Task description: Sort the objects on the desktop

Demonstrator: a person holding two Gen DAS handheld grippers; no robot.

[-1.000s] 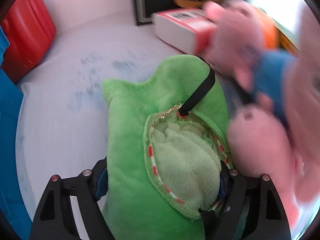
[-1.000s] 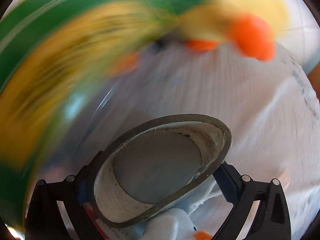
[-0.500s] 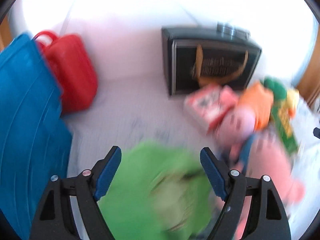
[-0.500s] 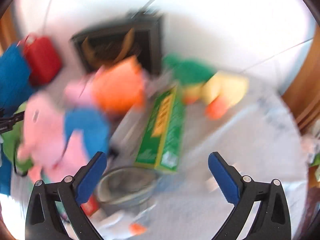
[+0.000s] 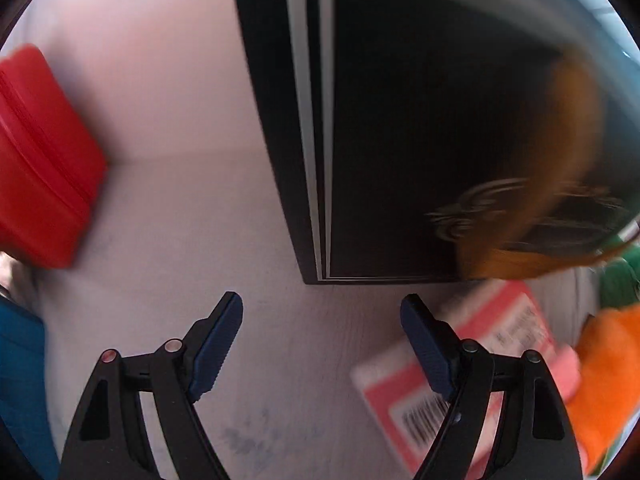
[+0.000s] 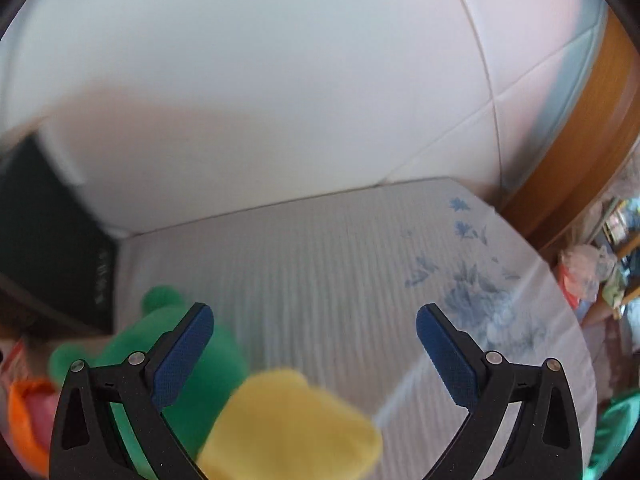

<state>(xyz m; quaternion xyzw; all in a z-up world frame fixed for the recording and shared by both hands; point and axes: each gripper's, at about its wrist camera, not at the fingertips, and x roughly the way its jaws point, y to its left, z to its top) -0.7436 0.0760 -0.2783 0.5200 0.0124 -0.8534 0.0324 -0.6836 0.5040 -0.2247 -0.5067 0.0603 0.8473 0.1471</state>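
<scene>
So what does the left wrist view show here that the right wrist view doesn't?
Only the left wrist view shows the red case, the blue item at the left edge and the barcoded red-and-white box, beyond the open, empty left tongs.

Only the right wrist view shows the green plush, the yellow plush, the flower-printed cloth and the wooden frame, with the right tongs open.

Both show the black box and something orange.

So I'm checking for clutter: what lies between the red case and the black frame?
Nothing: in the left wrist view, only bare white tablecloth separates the red case from the black frame.
</scene>
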